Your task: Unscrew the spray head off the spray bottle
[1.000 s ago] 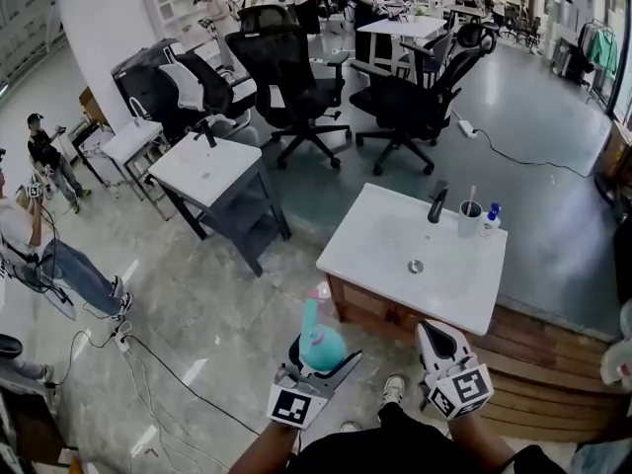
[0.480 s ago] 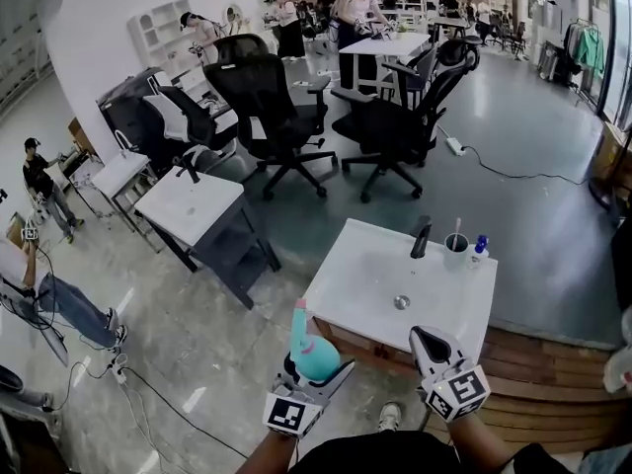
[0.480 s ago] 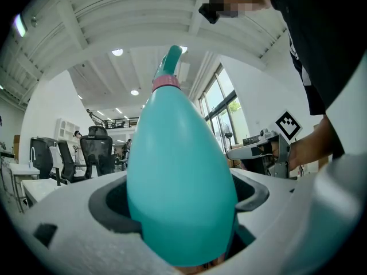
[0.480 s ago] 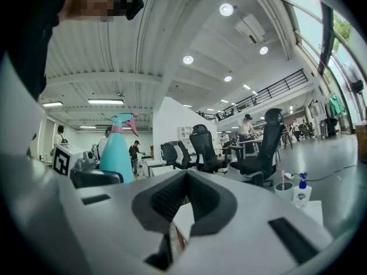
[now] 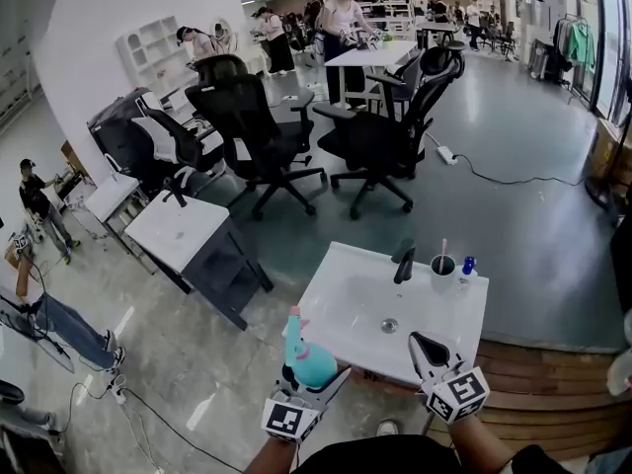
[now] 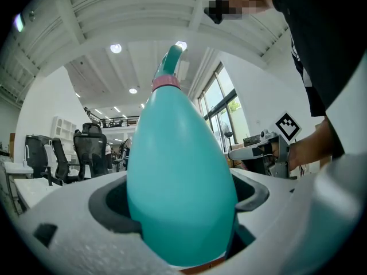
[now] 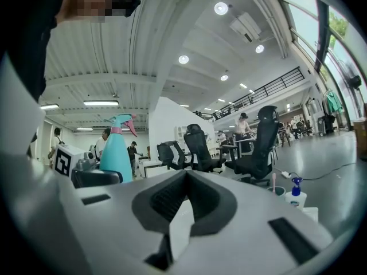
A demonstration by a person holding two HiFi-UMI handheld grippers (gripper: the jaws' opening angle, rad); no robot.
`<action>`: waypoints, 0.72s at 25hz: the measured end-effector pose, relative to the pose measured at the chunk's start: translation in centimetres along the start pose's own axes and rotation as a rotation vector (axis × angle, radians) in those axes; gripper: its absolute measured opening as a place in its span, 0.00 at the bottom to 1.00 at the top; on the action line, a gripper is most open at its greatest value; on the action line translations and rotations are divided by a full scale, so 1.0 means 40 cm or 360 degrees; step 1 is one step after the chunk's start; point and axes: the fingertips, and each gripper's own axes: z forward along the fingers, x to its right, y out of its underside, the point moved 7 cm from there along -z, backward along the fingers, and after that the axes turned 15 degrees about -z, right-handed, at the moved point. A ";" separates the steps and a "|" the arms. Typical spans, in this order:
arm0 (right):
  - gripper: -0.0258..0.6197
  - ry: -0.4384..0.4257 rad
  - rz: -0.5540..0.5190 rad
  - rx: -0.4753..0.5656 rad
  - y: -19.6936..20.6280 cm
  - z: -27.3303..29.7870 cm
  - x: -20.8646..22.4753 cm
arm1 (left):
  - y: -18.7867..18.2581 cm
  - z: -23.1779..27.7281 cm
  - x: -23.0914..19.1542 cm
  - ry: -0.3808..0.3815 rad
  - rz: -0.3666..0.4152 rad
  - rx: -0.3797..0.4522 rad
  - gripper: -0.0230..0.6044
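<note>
A teal spray bottle point(image 5: 308, 358) with a pink collar and teal spray head point(image 5: 293, 319) stands upright in my left gripper point(image 5: 314, 378), whose jaws are shut on the bottle's body. In the left gripper view the bottle point(image 6: 180, 182) fills the middle, with the spray head point(image 6: 170, 62) at its top. My right gripper point(image 5: 427, 349) is held level to the right of it, shut with nothing between its pads. The right gripper view shows the bottle point(image 7: 117, 152) off to its left and the right gripper's closed jaws point(image 7: 183, 202) in front.
A white washbasin counter point(image 5: 348, 276) with a black tap point(image 5: 403, 261), a cup point(image 5: 441, 268) and a small blue-capped bottle point(image 5: 466, 268) stands just ahead. A second white basin table point(image 5: 178, 227) stands left, office chairs point(image 5: 370, 136) beyond. People stand around the hall.
Both grippers have moved forward together with the bottle toward the white washbasin counter, which now lies closer in the head view. Neither grip has changed.
</note>
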 end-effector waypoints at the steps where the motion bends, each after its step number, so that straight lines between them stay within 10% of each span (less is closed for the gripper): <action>1: 0.05 -0.0022 0.0002 -0.0008 0.007 0.005 0.010 | 0.003 0.013 0.001 0.0003 0.0001 -0.0016 0.76; 18: 0.05 -0.0030 -0.0097 0.0014 0.018 0.073 0.146 | -0.003 0.209 -0.012 0.0045 -0.0006 0.0074 0.76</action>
